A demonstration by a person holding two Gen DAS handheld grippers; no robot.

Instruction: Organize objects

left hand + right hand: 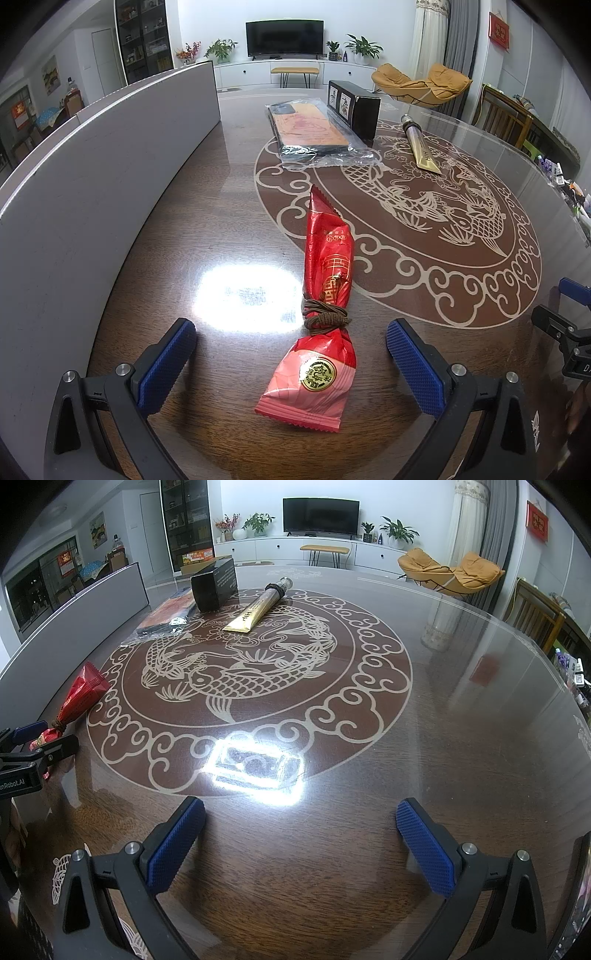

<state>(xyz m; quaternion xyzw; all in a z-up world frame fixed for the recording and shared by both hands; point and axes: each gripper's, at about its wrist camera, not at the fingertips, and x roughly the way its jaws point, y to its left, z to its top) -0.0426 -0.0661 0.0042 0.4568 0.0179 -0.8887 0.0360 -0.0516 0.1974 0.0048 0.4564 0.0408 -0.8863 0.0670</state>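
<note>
The room is evenly lit from overhead. A ceiling lamp throws a hard white glare patch on the glossy table (155, 258), blown out in both views. Reflections streak the glass (480, 672). Fisheye bending curves the edges, with dark corners. Focus is sharp throughout.

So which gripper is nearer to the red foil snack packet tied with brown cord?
Left. The left gripper is open around the red foil snack packet, one finger on each side. The right gripper is open over bare table, well to the packet's right.
</note>
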